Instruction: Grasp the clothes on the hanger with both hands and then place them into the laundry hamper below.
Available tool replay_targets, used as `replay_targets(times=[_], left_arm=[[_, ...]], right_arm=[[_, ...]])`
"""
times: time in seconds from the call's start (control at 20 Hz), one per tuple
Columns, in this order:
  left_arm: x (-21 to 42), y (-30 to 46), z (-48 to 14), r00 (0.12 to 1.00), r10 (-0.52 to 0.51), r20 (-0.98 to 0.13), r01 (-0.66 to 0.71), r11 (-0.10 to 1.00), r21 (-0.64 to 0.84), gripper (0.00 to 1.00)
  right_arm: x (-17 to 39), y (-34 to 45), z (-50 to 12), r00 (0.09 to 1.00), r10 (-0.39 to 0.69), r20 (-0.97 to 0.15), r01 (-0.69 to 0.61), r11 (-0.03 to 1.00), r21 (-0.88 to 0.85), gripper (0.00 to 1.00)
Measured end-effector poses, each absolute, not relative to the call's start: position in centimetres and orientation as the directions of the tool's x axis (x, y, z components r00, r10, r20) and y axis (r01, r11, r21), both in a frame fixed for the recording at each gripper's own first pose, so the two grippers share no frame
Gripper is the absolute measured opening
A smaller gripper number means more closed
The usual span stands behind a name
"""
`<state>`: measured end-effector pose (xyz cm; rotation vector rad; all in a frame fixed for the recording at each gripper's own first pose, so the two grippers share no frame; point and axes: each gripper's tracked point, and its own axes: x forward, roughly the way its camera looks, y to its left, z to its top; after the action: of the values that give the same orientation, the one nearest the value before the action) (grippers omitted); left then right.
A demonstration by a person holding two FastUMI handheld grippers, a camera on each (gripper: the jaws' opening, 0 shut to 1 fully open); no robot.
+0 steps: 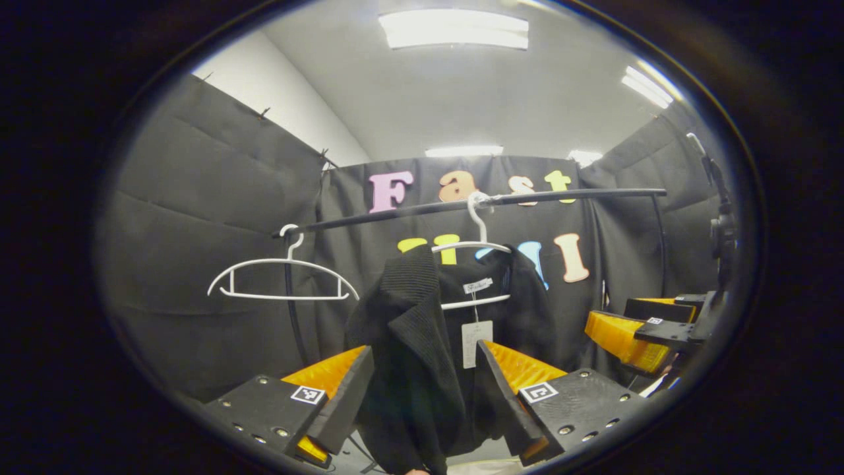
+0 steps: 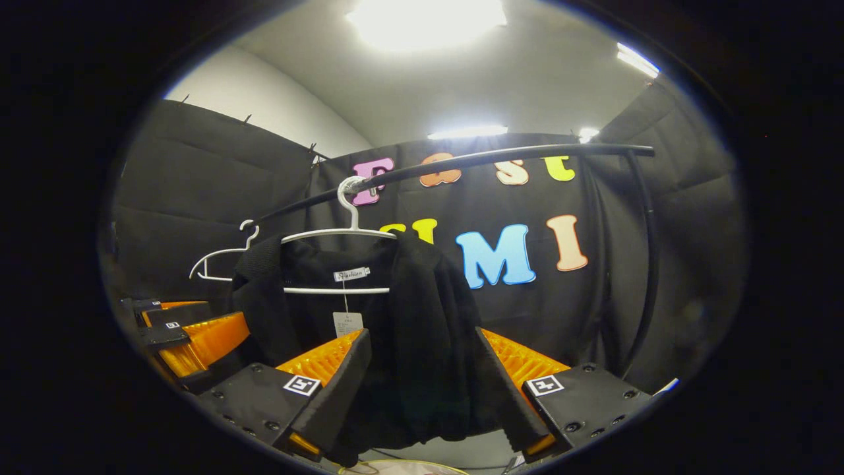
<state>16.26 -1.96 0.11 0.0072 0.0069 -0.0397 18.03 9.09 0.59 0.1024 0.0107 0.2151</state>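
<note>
**Black-draped booth, garment straddled on both sides**

Black cloth walls stood behind a black garment [image 1: 422,343] hung on a white hanger [image 1: 476,247] from a dark rail [image 1: 560,195]. Left hand-held gripper [image 1: 425,376] and right hand-held gripper [image 2: 422,379] were spread around its fabric. Pulling unevenly might have dragged the hanger off. An empty hanger [image 1: 283,277] hung nearby.

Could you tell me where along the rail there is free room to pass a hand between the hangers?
The rail is bare between the empty hanger and the hanger carrying the black garment, and again beyond it towards the rail's far end. Around the garment it is crowded: left gripper and right gripper straddle it, open.
</note>
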Motion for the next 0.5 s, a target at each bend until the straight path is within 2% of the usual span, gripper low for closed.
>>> replay_targets(times=[0.5], left_arm=[[21.0, -3.6, -1.0, 0.999, 0.039, -0.007, -0.039, 0.999, 0.029, 0.92]], right_arm=[[25.2, 10.9, 0.5, 0.954, 0.299, 0.010, -0.298, 0.948, 0.109, 0.94]])
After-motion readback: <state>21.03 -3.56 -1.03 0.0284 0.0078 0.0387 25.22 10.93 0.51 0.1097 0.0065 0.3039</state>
